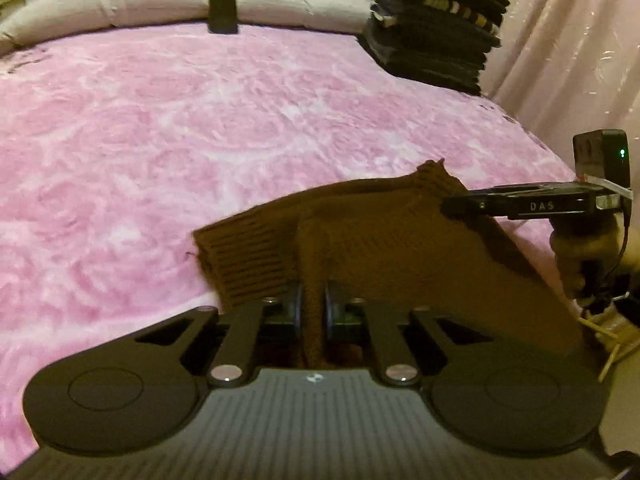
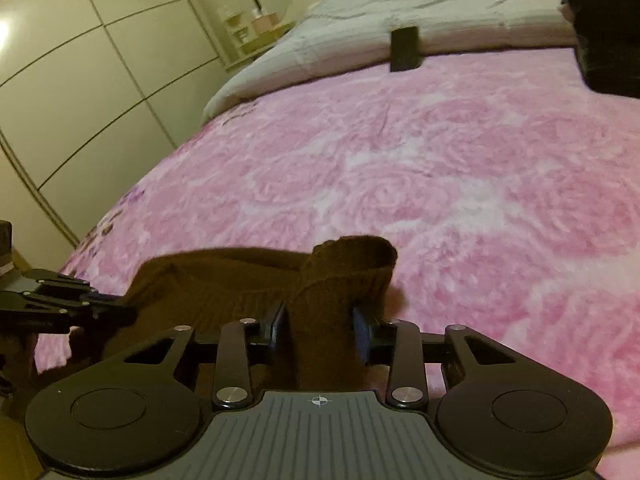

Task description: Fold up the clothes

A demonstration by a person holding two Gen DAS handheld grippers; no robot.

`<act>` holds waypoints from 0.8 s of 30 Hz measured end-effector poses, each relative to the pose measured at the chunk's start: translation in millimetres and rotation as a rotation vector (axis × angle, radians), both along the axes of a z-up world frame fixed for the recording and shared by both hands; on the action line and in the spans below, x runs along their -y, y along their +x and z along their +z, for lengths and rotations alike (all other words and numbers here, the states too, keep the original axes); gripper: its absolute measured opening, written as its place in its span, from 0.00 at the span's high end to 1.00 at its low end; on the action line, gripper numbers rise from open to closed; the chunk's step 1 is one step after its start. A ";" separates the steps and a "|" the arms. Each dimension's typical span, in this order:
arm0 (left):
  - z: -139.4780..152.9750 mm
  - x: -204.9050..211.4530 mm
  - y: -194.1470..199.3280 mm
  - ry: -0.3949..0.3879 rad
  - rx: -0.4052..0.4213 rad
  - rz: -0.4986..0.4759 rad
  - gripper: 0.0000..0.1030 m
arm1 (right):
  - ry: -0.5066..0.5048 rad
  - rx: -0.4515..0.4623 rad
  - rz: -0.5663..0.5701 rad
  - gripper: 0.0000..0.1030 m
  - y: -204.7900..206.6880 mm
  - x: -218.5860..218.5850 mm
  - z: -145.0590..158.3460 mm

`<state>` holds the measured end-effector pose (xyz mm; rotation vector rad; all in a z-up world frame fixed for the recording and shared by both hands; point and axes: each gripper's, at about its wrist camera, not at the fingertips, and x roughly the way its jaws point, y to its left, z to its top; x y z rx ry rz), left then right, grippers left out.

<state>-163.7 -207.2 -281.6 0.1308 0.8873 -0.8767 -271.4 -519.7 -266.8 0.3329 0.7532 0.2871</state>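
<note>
Brown knit garment (image 1: 384, 240) hangs bunched over the near edge of the pink blanket (image 1: 200, 128), my left claw (image 1: 314, 300) pinching one fold, my right claw (image 2: 320, 332) clamping a thicker bunch. I'm mid-fold, I judge; next I must spread it flat on the blanket.

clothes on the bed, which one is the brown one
The knitted garment at the near edge, pinched by the left tool with the right tool around a bunched fold. The other clothes are a dark folded stack at the far corner.
</note>
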 end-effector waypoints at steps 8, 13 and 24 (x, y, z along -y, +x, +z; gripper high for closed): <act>0.6 -1.7 -3.9 -0.008 0.010 0.040 0.85 | -0.001 0.108 0.056 0.58 -58.5 -24.7 36.4; 34.1 -17.8 -41.6 -0.012 0.120 0.003 0.87 | -0.026 0.133 0.133 0.58 -112.9 -61.9 44.9; 4.9 -35.8 -116.2 0.084 0.112 -0.093 0.83 | -0.125 0.050 0.161 0.50 -151.7 -89.8 16.5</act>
